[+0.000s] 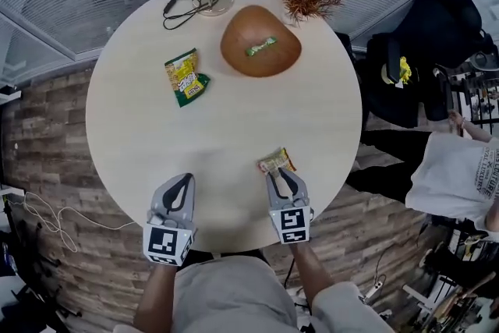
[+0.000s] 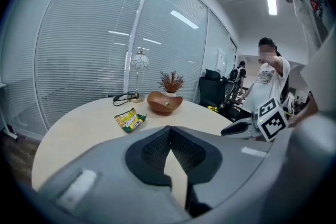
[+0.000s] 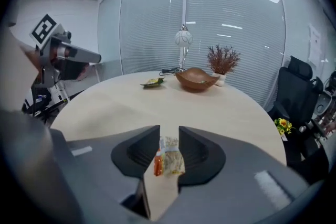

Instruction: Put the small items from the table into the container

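snack packet (image 3: 168, 162) | lying between right gripper (image 3: 169, 132) jaws | jaws slightly apart, not gripping it

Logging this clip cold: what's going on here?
A person with two grippers is clearing snack packets from a round table into a wooden bowl. One green packet already lies in it. The right gripper stands open around an orange packet on the table, not gripping. The left gripper is shut and empty. A green-yellow packet waits.

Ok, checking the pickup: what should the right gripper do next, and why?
Probably close the right gripper on the snack packet: it lies on the table between the parted jaws, not yet pinched, and the wooden bowl is its destination.
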### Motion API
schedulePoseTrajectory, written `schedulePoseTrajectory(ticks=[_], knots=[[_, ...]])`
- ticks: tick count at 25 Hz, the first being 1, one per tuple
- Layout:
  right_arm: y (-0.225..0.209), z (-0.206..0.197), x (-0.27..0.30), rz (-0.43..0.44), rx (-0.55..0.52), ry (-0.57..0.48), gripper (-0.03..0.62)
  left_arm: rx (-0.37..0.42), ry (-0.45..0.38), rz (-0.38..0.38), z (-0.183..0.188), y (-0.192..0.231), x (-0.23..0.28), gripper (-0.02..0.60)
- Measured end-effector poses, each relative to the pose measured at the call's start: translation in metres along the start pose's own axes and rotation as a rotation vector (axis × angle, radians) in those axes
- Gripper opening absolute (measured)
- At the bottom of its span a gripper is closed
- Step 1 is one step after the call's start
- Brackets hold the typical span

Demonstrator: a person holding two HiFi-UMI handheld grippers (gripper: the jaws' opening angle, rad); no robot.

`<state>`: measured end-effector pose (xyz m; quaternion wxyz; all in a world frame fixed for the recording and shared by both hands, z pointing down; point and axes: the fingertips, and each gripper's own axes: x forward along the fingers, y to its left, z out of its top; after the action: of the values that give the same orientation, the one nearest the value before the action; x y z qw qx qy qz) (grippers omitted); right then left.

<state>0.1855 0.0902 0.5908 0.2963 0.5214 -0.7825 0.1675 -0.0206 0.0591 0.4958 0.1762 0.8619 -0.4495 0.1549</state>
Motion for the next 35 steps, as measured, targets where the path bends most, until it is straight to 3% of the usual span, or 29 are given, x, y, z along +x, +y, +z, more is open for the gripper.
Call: schedulePoseTrajectory(ticks=[5,9,14,28,35], knots=[[-0.014,-0.034,0.012,-0.017,0.018,0.105,0.237,0.007,0.005,-0.014,0.0,-0.013,-0.006,-0.005],[-0.021,-0.044,0.019,-0.023,0.072,0.119,0.253,0.014,0.013,-0.015,-0.003,-0.015,-0.01,-0.005],[-0.024,-0.052,0.022,-0.021,0.143,0.119,0.244,0.01,0.015,-0.006,-0.005,-0.013,-0.017,-0.005],[-0.026,-0.046,0.021,-0.019,0.119,0.137,0.147,-0.008,0.016,0.022,-0.008,0.001,-0.025,-0.005],[-0.008,-0.014,0.017,0.034,0.104,0.028,0.138,-0.021,0.02,0.045,-0.015,0.014,-0.034,-0.005]])
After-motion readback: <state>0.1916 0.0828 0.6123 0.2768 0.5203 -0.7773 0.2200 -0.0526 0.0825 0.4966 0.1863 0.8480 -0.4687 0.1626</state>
